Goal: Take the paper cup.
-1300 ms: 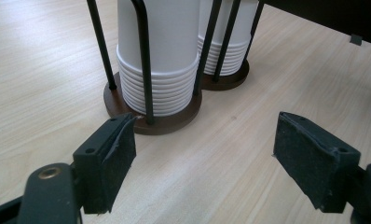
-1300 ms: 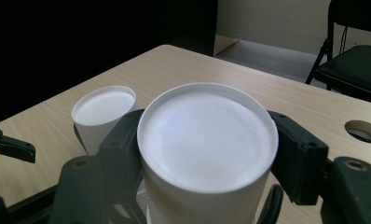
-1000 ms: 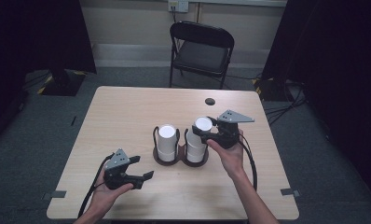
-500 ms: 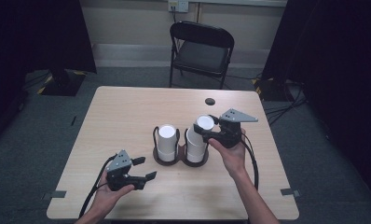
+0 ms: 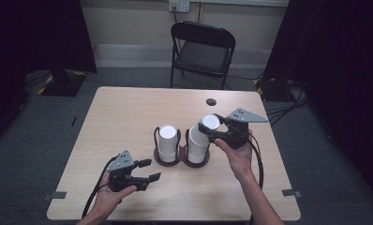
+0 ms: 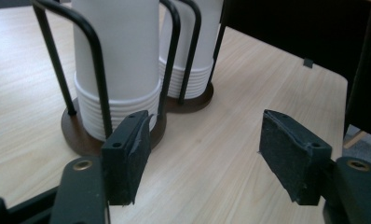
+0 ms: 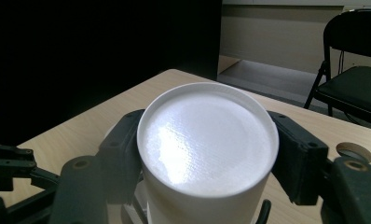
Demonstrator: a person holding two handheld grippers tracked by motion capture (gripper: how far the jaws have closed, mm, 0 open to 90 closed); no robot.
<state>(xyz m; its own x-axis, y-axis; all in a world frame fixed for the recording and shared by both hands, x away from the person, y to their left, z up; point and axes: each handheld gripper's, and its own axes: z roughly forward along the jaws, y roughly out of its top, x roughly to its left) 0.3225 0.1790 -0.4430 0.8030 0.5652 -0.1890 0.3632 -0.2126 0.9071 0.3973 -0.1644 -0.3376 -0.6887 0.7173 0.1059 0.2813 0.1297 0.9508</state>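
Two white cup stacks sit in a black wire holder [image 5: 181,159] mid-counter: nearest, at seven o'clock, the left gripper [image 5: 145,171] idles with fingers apart, while the right gripper [image 5: 212,131] has its fingers clamped on the tilted top cup [image 5: 208,123], lifted but not yet freed.

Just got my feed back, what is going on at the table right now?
A person works two hand-held tools over a light wooden table. The right tool is shut on the top white plastic cup, which sits tilted on the right stack in a black wire two-slot cup holder. The left white cup stack stands upright in its slot. The left tool is open and holds nothing, low over the table in front of the holder.
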